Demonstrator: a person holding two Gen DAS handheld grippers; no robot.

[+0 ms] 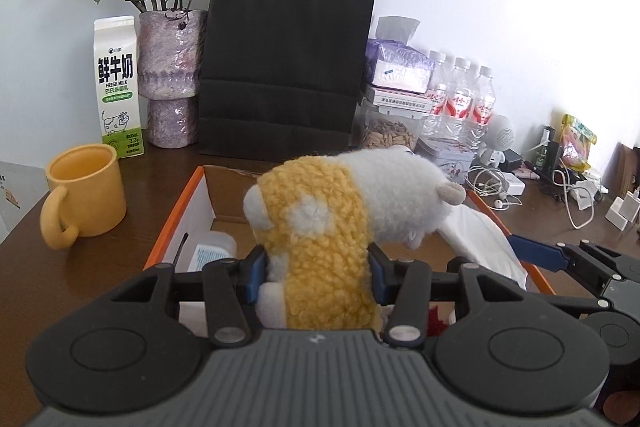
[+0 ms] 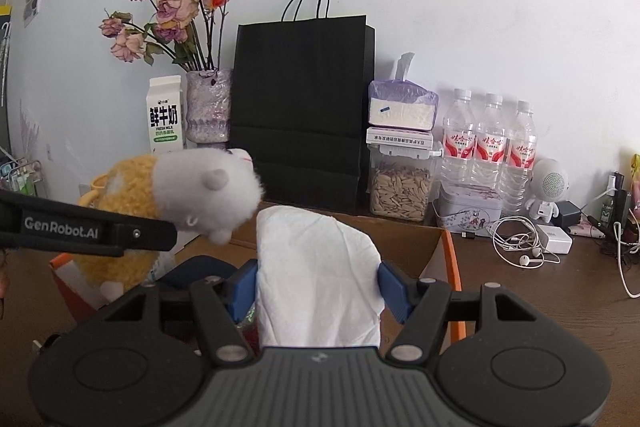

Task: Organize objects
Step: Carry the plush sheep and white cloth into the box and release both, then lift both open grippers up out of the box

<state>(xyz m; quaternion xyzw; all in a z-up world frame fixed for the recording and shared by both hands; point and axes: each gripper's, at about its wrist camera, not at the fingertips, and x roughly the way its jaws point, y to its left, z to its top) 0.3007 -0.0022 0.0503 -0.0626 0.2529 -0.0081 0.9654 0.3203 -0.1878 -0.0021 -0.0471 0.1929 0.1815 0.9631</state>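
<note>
My left gripper (image 1: 318,269) is shut on a yellow and white plush toy (image 1: 332,223) and holds it above an open cardboard box with orange edges (image 1: 176,223). The toy also shows at the left of the right wrist view (image 2: 160,203). My right gripper (image 2: 318,289) is shut on a white soft packet (image 2: 320,279) and holds it over the same box (image 2: 450,259). The packet also shows in the left wrist view (image 1: 484,239), beside the right gripper's blue finger (image 1: 536,253). Inside the box lie a clear plastic container (image 1: 214,251) and a dark blue item (image 2: 192,273).
A yellow mug (image 1: 82,193), milk carton (image 1: 118,87), vase of dried roses (image 1: 170,79) and black paper bag (image 1: 286,67) stand behind the box. Right of it are a seed jar (image 2: 400,191), three water bottles (image 2: 490,147), a tin, a small speaker and cables (image 2: 520,243).
</note>
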